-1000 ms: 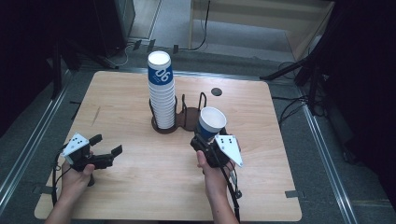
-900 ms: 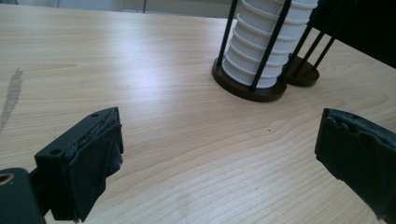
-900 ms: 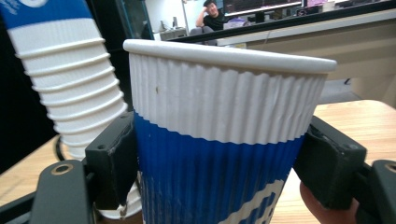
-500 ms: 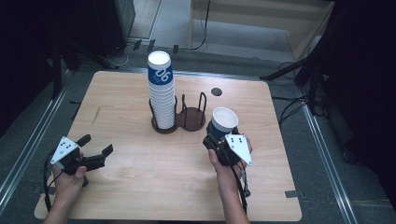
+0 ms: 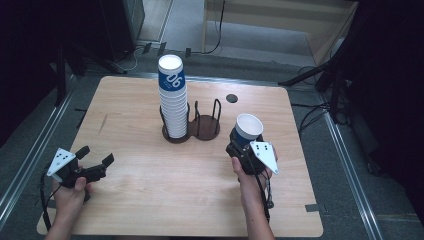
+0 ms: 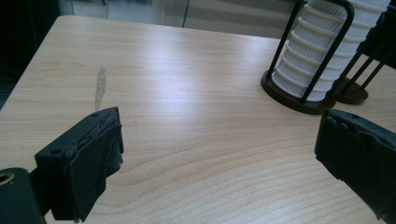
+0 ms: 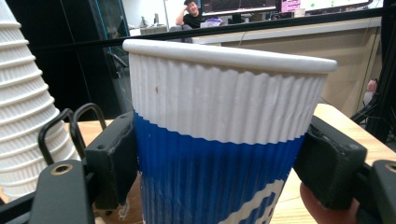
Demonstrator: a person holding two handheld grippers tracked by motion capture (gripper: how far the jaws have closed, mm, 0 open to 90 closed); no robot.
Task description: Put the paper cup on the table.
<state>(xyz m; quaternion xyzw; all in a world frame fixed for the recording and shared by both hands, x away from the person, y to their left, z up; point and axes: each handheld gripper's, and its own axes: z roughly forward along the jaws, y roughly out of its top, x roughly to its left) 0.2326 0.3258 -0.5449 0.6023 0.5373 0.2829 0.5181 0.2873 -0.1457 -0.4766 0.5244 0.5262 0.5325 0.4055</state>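
Tall cup stack [image 5: 172,97] in dark rack [image 5: 192,131] sits left of your cup [image 5: 247,131], well apart. Cup's upright, rim up, right gripper [image 5: 239,145] clamped on it, right of table [image 5: 150,200] center. Your left gripper [image 5: 95,160] gapes wide, w/ nothing between jaws.

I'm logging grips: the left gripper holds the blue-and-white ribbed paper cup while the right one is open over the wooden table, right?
Wrong side. The right gripper is shut on the blue-and-white ribbed paper cup, as the right gripper view shows; the left gripper is the open one over the wooden table.
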